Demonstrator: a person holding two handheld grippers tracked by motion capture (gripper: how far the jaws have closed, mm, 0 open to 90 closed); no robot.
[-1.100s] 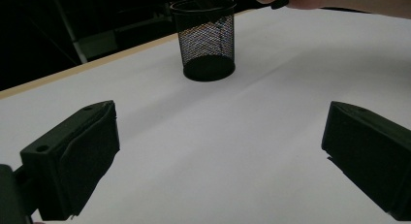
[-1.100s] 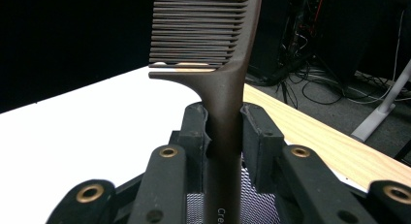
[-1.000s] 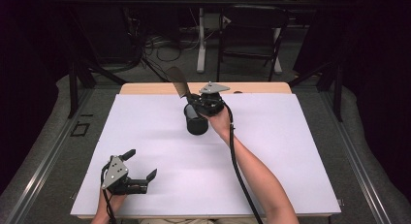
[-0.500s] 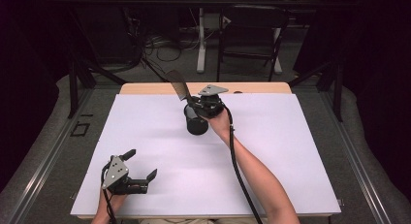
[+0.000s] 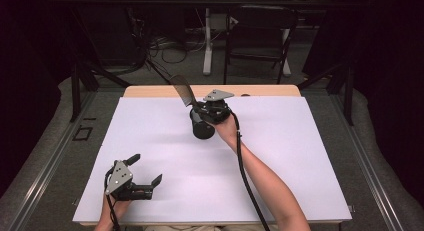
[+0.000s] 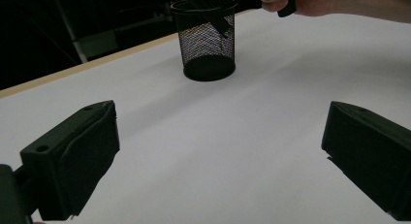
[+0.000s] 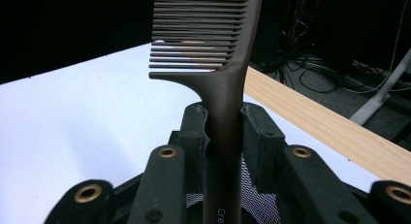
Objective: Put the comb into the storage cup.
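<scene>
Over cup [image 5: 202, 129]: comb [image 5: 183, 90] upright, teeth up.

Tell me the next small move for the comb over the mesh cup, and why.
Probably open the right hand-held gripper a little and let the comb drop. Its jaws clamp the handle, whose lower end is already inside the black mesh cup, teeth pointing up. The left hand-held gripper rests open near the table's front edge, well away.

High view looks forward and down on the whole table [image 5: 280, 156]; left gripper view sits low, facing the mesh cup [image 6: 206, 40], shared with high view [image 5: 202, 127]; right gripper view close on comb [image 7: 213, 49].
</scene>
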